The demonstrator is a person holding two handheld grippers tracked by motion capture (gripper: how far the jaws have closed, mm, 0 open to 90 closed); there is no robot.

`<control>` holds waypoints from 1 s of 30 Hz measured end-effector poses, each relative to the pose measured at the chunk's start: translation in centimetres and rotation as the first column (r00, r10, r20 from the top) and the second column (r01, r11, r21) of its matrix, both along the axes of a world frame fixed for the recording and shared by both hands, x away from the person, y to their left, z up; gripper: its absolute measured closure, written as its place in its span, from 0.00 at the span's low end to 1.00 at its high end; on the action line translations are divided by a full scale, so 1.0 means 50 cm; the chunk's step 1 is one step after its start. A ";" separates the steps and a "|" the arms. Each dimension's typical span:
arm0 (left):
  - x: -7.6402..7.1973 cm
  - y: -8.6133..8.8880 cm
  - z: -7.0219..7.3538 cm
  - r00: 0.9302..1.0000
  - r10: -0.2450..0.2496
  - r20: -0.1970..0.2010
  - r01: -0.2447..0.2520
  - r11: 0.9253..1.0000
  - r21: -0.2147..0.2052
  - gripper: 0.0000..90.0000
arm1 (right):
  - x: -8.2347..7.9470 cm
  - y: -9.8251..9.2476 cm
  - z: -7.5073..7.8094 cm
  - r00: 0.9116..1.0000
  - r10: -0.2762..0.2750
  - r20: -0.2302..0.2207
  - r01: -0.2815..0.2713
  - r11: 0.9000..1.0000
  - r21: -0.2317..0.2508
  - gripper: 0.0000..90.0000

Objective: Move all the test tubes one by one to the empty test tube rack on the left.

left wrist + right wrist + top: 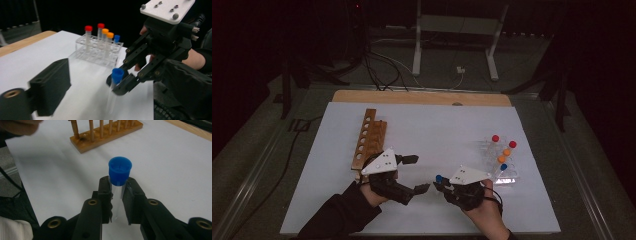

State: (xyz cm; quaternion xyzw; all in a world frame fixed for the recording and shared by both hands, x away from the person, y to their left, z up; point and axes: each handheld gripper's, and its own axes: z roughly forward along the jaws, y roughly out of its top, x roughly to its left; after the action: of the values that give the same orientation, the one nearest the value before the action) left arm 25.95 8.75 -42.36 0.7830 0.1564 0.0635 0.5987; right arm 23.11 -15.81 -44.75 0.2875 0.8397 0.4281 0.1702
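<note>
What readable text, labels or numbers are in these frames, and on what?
None can be read. The blue-capped tube in the right gripper shows no print, and neither do the clear rack, the wooden rack or the grey plate; the plate carries screws and no lettering.

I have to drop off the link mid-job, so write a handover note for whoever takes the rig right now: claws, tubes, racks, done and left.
Right claw: shut on the blue-capped tube, held just under its cap above the white table sheet.
Left claw: open, nothing between its jaws, facing the right one.
Clear rack, at the right: five capped tubes in it, two red, two orange, one blue.
Wooden rack, at the left: no tubes seen in it.
Done: one blue-capped tube lifted out.
Left, likely: pass or carry it to the wooden rack, then the other five.
</note>
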 end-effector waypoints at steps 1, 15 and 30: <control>0.002 -0.006 -0.002 1.000 0.000 0.000 0.000 1.000 0.004 0.18 | 0.000 0.000 0.001 1.000 0.002 0.000 -0.002 1.000 0.002 0.85; 0.010 -0.056 -0.031 1.000 -0.012 0.013 0.011 0.999 0.051 0.51 | 0.000 0.001 0.003 1.000 0.007 -0.001 -0.007 1.000 0.008 0.85; 0.012 -0.074 -0.041 0.999 -0.031 0.026 0.029 0.997 0.077 0.81 | 0.000 0.000 0.004 1.000 0.004 0.002 -0.004 1.000 0.013 0.85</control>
State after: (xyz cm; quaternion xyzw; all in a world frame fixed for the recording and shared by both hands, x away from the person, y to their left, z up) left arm 26.57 5.03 -44.43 0.8066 0.1337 0.0712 0.5714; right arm 23.10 -15.83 -44.55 0.2863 0.8372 0.4344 0.1684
